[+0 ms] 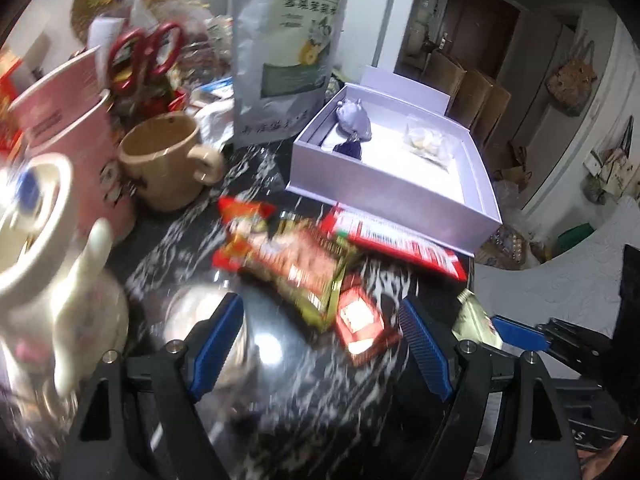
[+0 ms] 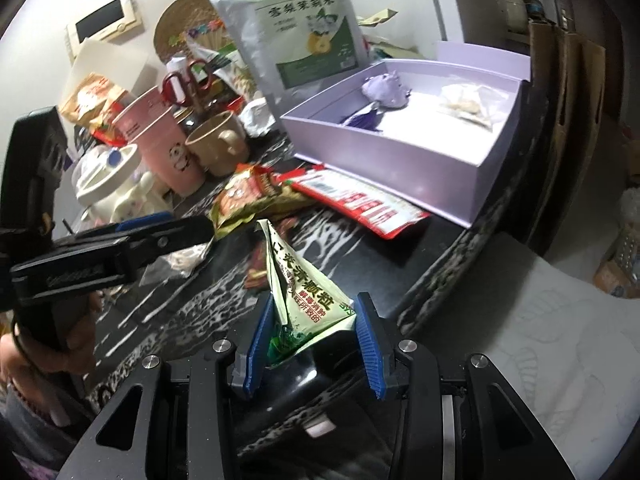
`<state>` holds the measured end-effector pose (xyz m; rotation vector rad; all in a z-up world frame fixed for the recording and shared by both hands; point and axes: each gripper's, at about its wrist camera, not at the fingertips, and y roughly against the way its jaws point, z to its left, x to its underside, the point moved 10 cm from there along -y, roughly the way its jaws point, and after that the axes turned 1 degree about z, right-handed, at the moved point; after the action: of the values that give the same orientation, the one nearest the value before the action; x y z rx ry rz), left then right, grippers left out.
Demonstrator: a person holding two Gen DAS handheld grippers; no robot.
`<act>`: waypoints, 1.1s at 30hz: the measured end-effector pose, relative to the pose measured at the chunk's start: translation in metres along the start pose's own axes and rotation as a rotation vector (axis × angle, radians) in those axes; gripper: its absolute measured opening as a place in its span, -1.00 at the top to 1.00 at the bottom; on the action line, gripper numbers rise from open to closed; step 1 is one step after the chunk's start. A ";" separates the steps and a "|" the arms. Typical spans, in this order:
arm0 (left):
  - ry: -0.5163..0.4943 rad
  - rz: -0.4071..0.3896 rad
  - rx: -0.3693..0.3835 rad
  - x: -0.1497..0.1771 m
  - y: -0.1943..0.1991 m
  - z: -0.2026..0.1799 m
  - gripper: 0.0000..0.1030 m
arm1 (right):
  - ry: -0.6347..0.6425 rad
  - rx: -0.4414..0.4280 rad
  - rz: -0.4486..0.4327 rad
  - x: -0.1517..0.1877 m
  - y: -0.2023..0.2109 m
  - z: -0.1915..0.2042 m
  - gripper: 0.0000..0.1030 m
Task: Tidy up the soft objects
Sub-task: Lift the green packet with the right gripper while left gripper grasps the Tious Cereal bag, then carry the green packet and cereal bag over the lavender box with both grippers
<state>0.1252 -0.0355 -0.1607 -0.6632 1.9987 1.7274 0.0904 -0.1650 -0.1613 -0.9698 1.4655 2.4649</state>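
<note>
While my right gripper (image 2: 312, 336) pinches the green-and-white sachet (image 2: 298, 280) at lower centre, I judge a steady carry to the lilac box (image 2: 384, 160) at upper right best, releasing low beside the purple pouch (image 2: 386, 90). My left gripper (image 1: 322, 344) hangs spread and empty over the red snack packets (image 1: 288, 260).

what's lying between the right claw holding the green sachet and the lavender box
In the right wrist view, a red flat packet lies on the dark marbled counter just before the lavender box; otherwise bare.
</note>
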 end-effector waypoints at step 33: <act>-0.079 0.165 -0.004 0.000 -0.074 0.008 -0.11 | -0.052 0.000 0.017 -0.016 -0.003 -0.020 0.22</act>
<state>0.1697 -0.0362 -0.2205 -0.4345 2.0453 1.8216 0.1134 -0.1764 -0.1609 -0.8903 1.4637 2.4827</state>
